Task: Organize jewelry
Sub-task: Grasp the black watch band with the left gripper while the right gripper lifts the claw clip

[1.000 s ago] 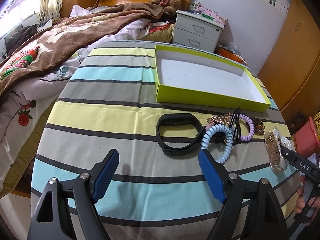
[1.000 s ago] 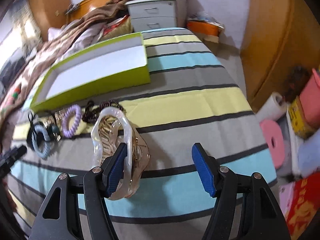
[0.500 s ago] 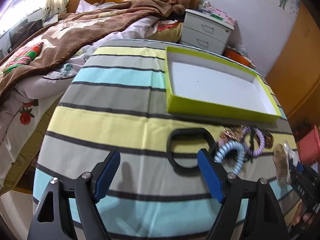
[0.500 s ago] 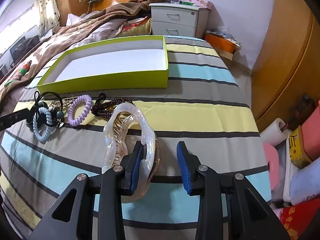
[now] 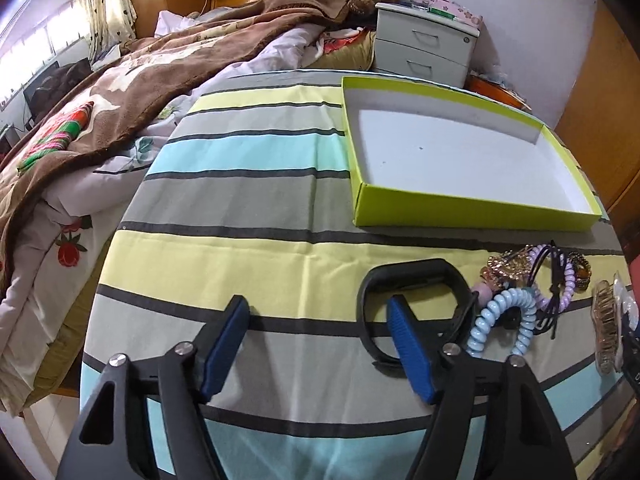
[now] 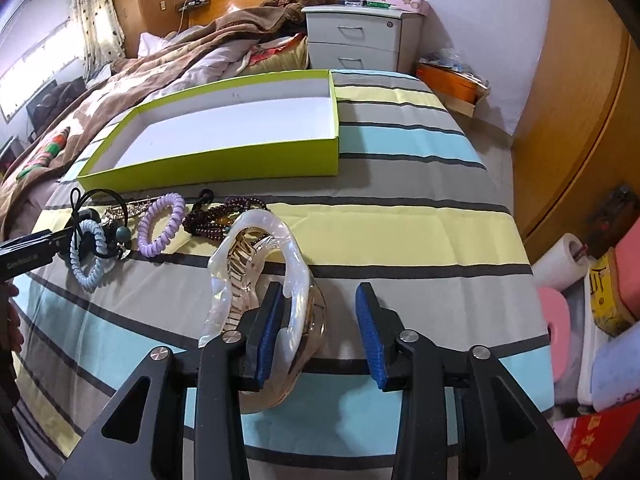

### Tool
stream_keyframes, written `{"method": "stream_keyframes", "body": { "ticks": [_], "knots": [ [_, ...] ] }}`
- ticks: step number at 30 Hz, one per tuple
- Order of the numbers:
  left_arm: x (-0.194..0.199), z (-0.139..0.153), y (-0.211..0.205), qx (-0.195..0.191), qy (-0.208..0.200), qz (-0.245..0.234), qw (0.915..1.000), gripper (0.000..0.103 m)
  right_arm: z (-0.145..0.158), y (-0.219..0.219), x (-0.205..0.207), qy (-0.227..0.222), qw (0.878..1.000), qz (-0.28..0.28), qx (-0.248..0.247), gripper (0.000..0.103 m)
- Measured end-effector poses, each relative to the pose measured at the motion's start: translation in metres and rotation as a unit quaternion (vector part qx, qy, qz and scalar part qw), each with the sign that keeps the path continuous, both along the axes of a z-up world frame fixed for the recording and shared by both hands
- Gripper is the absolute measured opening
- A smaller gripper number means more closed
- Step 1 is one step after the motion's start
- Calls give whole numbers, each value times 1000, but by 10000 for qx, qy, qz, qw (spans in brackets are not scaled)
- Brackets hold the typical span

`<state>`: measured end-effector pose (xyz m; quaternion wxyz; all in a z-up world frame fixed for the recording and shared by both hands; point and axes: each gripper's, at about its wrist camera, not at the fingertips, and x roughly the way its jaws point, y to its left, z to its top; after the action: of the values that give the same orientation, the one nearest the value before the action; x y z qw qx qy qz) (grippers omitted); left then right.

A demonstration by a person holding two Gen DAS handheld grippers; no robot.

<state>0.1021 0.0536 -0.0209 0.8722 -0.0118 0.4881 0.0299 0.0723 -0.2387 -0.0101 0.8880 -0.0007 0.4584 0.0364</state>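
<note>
A black wristband (image 5: 408, 268) lies on the striped tablecloth. My left gripper (image 5: 316, 312) hangs open over it, the right finger inside the band's loop and nothing pressed. Beside it sit a blue coil hair tie (image 5: 514, 295), a purple coil tie (image 6: 143, 236), a dark beaded bracelet (image 6: 224, 216) and a gold hairpin. A clear pearly hair claw (image 6: 294, 248) lies under my right gripper (image 6: 320, 296). Its jaws are opening; one side of the claw is between them against the left pad, with the right pad apart. The empty green box (image 6: 240, 164) stands behind.
A bed with a brown blanket (image 5: 140, 92) runs along the table's left side. A white nightstand (image 6: 360, 40) stands behind, with wooden doors (image 6: 580, 120) to the right. Tissue rolls (image 6: 560, 264) and clutter lie below the right table edge.
My left gripper moved forward and down until its right finger overlaps the black wristband. My right gripper's jaws narrowed around the hair claw, then widened a little; the claw stayed on the cloth.
</note>
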Motion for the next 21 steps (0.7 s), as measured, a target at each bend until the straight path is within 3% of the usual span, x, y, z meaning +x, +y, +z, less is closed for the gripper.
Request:
{"method": "stream_keyframes", "body": {
  "ticks": [7, 10, 11, 15, 17, 20, 21],
  "knots": [
    [2, -1, 2, -51, -6, 103, 9999, 80, 0, 1, 0, -53, 10000, -82, 16, 41],
    [0, 1, 0, -71, -89, 22, 9999, 68, 0, 0, -2, -106, 9998, -142, 31, 41],
    [-1, 2, -2, -96, -107, -30, 9999, 58, 0, 1, -3, -122, 9998, -159, 41, 39],
    [-2, 5, -5, -237, -162, -174, 9994, 33, 1, 3, -6, -153, 9998, -60, 148, 23],
    [-2, 6, -5, -252, -165, -174, 9994, 30, 3, 6, -7, -191, 9998, -49, 89, 19],
    [-3, 7, -4, -447, -161, -227, 9986, 11, 4, 6, -9, -207, 9997, -29, 88, 17],
    [-4, 7, -4, -488, -146, -243, 9984, 10, 4, 5, -10, -220, 9997, -35, 86, 16]
  ]
}}
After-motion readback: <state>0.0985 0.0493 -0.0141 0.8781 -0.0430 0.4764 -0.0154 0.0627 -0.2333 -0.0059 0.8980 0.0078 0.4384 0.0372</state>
